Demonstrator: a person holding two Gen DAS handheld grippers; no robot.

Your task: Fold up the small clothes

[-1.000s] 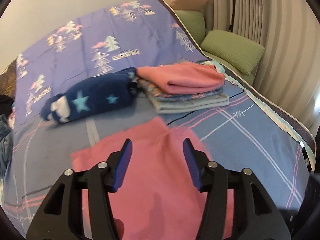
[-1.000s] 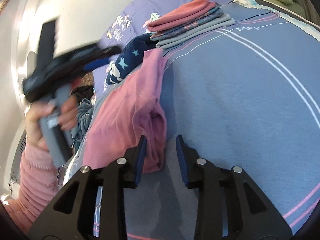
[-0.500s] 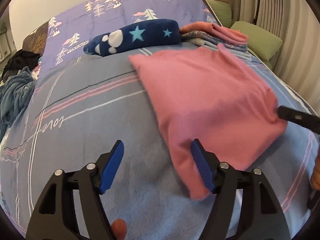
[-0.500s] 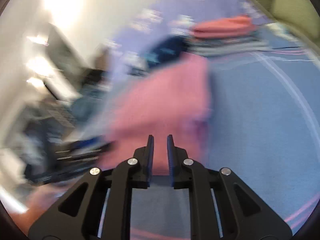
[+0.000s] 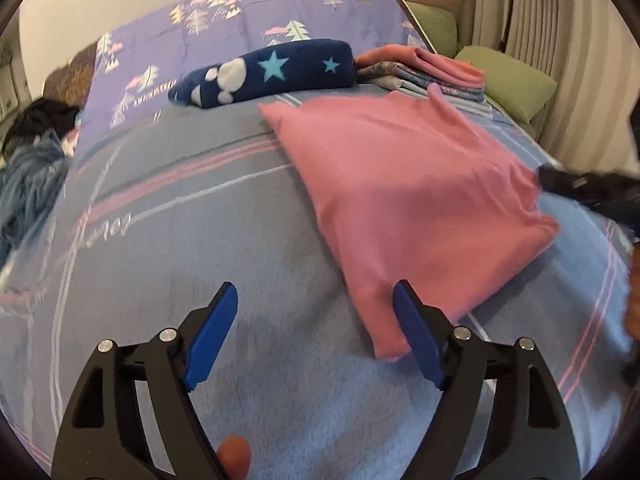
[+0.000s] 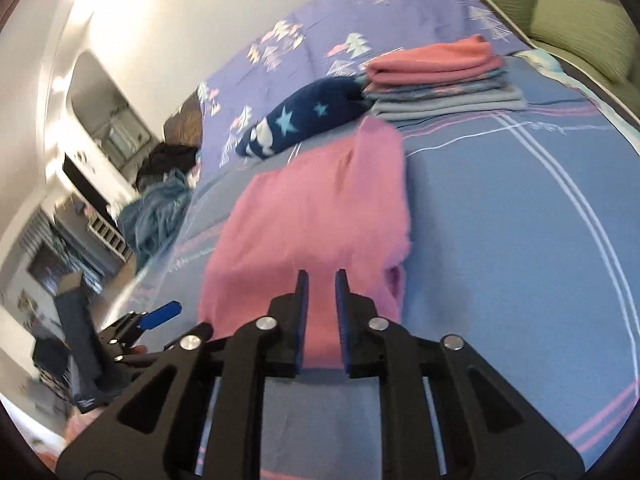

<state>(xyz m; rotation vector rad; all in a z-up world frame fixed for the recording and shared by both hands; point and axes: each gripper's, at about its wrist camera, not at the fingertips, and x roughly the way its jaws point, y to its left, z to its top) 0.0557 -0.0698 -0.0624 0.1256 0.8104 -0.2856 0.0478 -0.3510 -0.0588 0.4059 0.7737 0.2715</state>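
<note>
A pink garment (image 5: pixel 404 192) lies folded on the blue striped bedspread (image 5: pixel 200 240); it also shows in the right wrist view (image 6: pixel 316 208). My left gripper (image 5: pixel 316 332) is open and empty, low over the bed, its right finger beside the garment's near corner. My right gripper (image 6: pixel 321 312) is shut on the garment's near edge, pink cloth showing between the blue pads. The right gripper also shows at the garment's right edge in the left wrist view (image 5: pixel 580 188). The left gripper shows at the left in the right wrist view (image 6: pixel 152 320).
A stack of folded clothes (image 5: pixel 424 72) topped with pink lies at the back, next to a navy star-patterned roll (image 5: pixel 272 76). A heap of blue and dark clothes (image 5: pixel 28 176) lies at the left. Green cushions (image 5: pixel 508 80) line the curtain side.
My left gripper let go and drew back from over the garment to its near corner. My right gripper closed onto the garment's edge. The garment now lies flatter.
</note>
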